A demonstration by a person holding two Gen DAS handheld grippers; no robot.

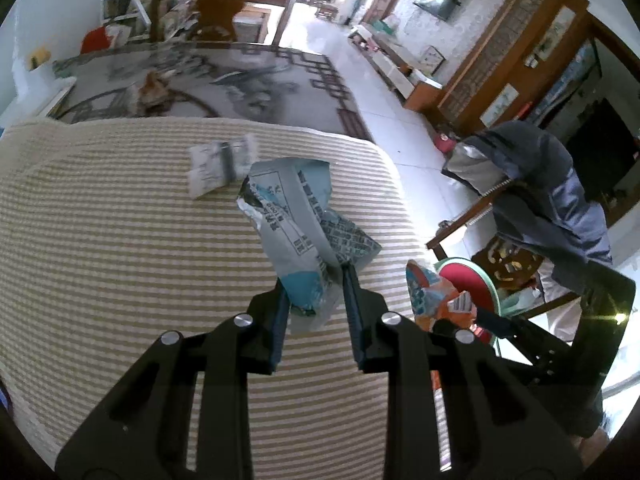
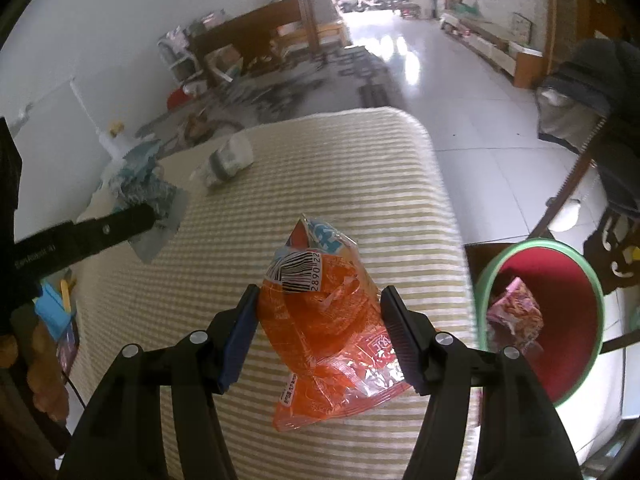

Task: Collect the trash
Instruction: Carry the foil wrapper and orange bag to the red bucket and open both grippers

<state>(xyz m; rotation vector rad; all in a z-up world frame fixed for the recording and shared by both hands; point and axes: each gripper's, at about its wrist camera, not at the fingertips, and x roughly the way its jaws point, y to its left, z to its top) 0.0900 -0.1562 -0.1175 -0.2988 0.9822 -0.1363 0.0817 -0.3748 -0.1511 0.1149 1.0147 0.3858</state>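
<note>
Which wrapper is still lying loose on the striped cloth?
The small grey-white wrapper; the blue one and orange one are each held in a tool.

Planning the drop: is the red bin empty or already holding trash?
Not empty: the red bin already holds a crumpled pink-and-orange wrapper inside.

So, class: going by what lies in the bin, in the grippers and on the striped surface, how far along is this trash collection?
Done: one pink wrapper already lies in the red bin. In hand: the left gripper is shut on a blue-grey wrapper, and the right gripper is shut on an orange snack bag. Left: a small white packet on the striped cover, plus binning both held pieces.
</note>
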